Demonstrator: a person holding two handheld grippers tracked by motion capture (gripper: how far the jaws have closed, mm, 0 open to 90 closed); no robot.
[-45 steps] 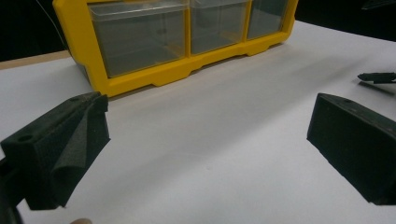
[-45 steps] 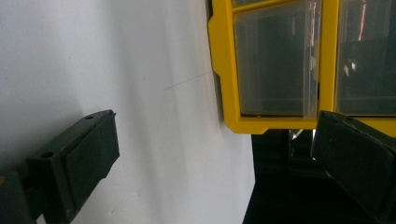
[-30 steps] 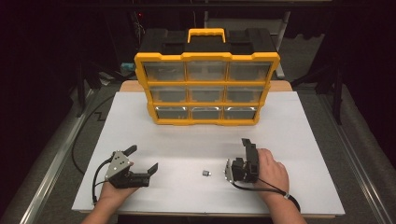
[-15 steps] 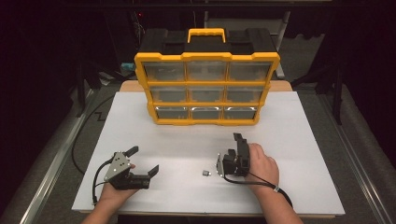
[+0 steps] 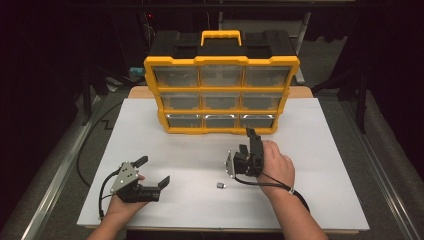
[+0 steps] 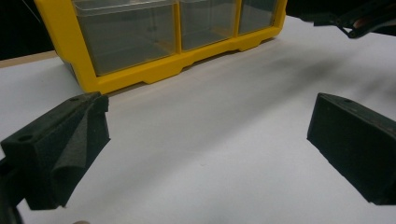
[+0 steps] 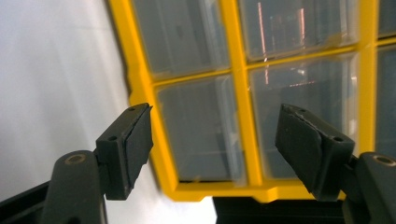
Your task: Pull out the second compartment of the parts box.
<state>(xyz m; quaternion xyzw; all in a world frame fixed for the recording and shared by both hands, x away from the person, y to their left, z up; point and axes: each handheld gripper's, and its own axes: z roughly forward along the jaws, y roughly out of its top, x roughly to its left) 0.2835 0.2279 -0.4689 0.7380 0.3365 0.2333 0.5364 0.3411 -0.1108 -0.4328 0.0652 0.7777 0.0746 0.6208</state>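
A yellow organiser (image 5: 221, 95) with clear drawers stands at the back of the white table (image 5: 320, 150). A small dark part (image 5: 221, 185) lies on the table in front. My right gripper (image 5: 246, 141) hovers just right of and beyond that part, pointing at the organiser's bottom row. In the right gripper view the right gripper (image 7: 214, 114) is open with a clear drawer (image 7: 203, 140) behind the gap; its jaws have just been closing, with nothing between them. My left gripper (image 5: 150, 172) rests wide open near the front left, and the left gripper (image 6: 208, 105) faces the organiser (image 6: 140, 70).
Black cables trail from both grippers toward the front edge. The organiser has a yellow carry handle (image 5: 220, 36) on a black lid. Dark floor and metal rails (image 5: 55, 180) flank the table. Bare white surface lies between the grippers and the organiser.
My right hand has lifted and moved left and away from me, toward the organiser. Its jaws have narrowed a little. The small part and the left gripper have stayed put.
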